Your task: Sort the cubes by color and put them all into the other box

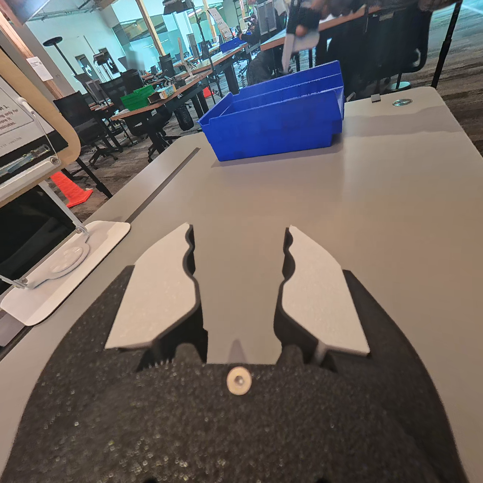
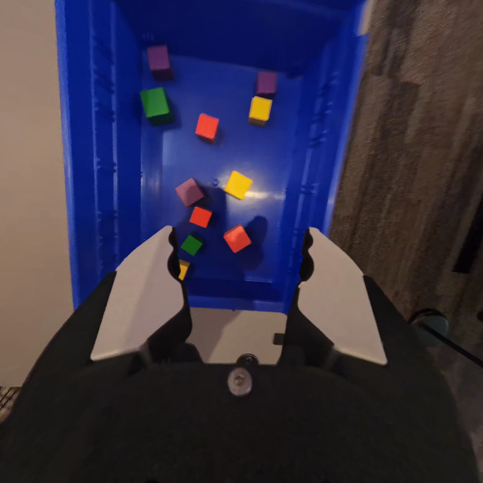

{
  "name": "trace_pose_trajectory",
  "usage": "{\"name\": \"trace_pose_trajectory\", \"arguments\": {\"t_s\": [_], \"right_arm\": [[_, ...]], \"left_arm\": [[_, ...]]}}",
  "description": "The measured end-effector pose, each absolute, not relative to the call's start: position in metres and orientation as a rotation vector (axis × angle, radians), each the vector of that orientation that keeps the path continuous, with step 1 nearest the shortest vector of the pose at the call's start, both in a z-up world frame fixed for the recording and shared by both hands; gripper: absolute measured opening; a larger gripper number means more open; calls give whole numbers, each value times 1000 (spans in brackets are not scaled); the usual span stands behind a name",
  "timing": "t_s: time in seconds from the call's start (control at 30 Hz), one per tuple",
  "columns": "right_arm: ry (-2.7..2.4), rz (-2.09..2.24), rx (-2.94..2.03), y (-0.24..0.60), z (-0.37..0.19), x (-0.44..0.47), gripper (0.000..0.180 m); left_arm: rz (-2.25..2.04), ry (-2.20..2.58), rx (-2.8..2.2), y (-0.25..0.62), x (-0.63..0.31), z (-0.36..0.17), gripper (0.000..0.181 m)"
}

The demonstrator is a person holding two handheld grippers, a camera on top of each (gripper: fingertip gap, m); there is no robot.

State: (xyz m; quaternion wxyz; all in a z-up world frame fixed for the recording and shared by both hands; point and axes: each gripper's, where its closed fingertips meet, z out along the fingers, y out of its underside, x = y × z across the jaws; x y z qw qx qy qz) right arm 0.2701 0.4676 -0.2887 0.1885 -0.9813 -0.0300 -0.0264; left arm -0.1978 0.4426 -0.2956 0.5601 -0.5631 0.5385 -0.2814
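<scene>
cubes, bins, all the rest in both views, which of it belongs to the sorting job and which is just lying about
For the job:
cubes in red, yellow, green, purple
blue bin holding them
near blue bin
left gripper, right gripper, both open

Lying about:
orange cone
white stand
green trays

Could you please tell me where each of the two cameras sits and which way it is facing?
Left wrist view: on the left hand-held gripper, low over the grey table, looking level across at two blue bins; its open fingers show.
Right wrist view: on the right hand-held gripper, looking down into a blue bin of coloured cubes; its open fingers show.
Shared: blue bins and the grey table.
</scene>
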Motion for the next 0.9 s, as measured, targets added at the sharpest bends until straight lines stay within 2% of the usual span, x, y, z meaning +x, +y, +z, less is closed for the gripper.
{"name": "trace_pose_trajectory", "arguments": {"t_s": [0.13, 0.23, 0.9], "right_arm": [[24, -121, -2702, 463, -254, 303, 96], [110, -103, -2710, 459, -249, 325, 95], [270, 74, -2933, 453, -340, 357, 91]], "left_arm": [[-654, 1263, -1323, 442, -198, -294, 67], [-651, 1263, -1320, 442, -197, -293, 67], [-632, 1290, -1351, 445, -195, -304, 67]]}}
